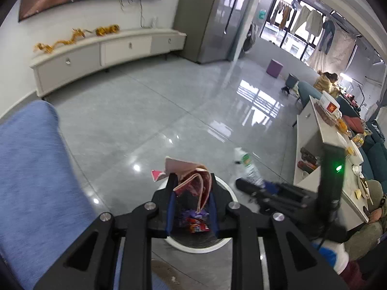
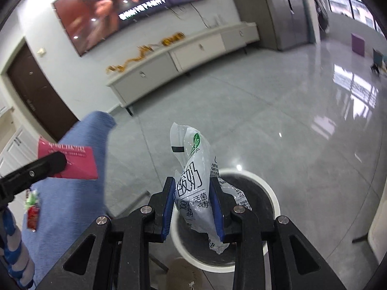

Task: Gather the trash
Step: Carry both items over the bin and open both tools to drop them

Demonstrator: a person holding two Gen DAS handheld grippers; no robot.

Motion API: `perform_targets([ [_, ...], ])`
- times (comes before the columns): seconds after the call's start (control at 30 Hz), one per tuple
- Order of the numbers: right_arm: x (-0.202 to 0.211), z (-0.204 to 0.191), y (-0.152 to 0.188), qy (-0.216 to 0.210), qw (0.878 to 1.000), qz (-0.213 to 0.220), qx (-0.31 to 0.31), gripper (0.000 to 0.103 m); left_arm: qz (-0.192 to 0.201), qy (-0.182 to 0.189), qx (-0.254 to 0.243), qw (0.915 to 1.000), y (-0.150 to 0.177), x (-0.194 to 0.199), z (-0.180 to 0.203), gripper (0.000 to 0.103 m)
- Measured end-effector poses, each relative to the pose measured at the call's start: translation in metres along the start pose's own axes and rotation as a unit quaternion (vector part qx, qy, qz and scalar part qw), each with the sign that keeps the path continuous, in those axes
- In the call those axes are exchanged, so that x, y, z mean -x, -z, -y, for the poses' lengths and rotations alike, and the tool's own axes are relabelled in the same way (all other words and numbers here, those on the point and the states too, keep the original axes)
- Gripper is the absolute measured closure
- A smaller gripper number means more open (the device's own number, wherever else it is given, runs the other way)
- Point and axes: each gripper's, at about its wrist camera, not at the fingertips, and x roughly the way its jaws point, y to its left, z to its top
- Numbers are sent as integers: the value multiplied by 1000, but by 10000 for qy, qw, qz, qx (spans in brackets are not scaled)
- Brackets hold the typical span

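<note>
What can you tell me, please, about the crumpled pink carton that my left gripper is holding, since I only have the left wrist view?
Observer: In the right wrist view, the crumpled pink carton shows a flat magenta face with pale printed lettering, pinched by the left gripper.
Operator: Thank you. What exactly is the right gripper holding?
Observer: The right gripper is shut on a crinkled white plastic yogurt pouch with black Chinese print and a green logo.
Operator: Is that pouch over the bin?
Observer: Its lower end hangs above the round white-rimmed trash bin, whose dark inside looks bare there.
Operator: Anything else nearby?
Observer: A small red wrapper lies on the blue fabric seat.
</note>
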Motion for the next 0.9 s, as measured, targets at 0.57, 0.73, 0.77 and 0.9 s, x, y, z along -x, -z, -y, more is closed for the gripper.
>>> perform_targets([
  [0.57,-34,55,18,328,9961,-406,-712,50,-587,355,239,9974,-5,-69,9,52],
  [0.73,-8,52,17,351,9963,-195,-766,50,-412,131,243,9988,-3,-48,9,52],
  [0.77,-3,51,17,356,9963,-155,-763,50,-353,68,237,9991,-1,-41,10,52],
  [0.9,26,40,16,374,9966,86,-732,48,61,-391,52,9992,6,-1,18,41],
])
